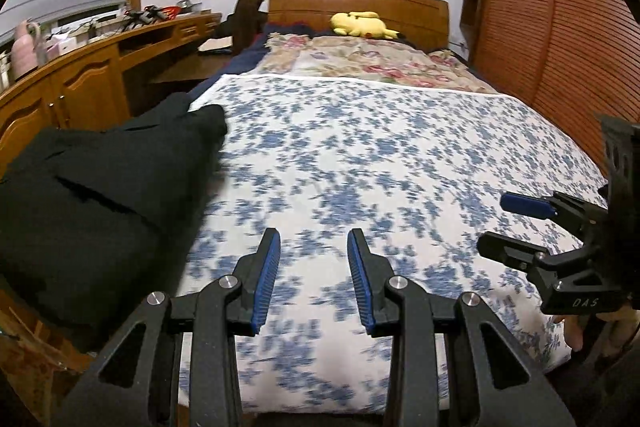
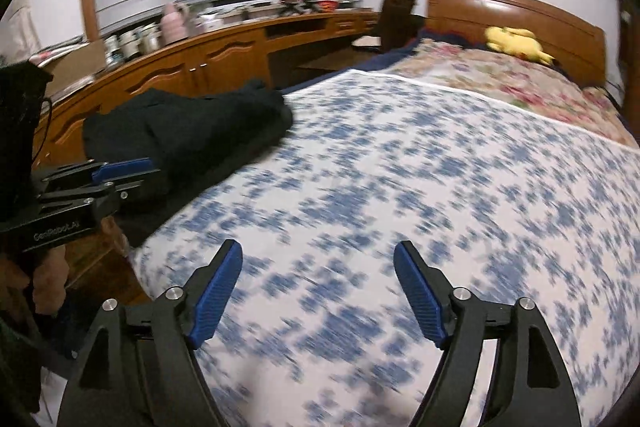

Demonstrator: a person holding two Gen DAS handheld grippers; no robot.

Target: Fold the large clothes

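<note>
In the left wrist view, the left gripper [image 1: 314, 251] hangs released, jaws apart and empty, over the blue-flowered bedspread [image 1: 360, 155]. The black garment [image 1: 88, 195] lies bunched at the bed's left edge, and the right gripper [image 1: 496, 221] shows at far right.

In the right wrist view, the right gripper [image 2: 318, 263] is spread wide, holding nothing, above the bedspread [image 2: 420, 179]. The garment [image 2: 188, 125] sits at the bed's left edge beside the left gripper [image 2: 132, 173].

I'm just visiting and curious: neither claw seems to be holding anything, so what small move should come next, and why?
Probably the left claw should swing toward the black garment bunched at the bed's left edge. Both it and the right claw are open and empty over the blue-flowered cover, and the garment lies nearer the left one, still unfolded.
</note>
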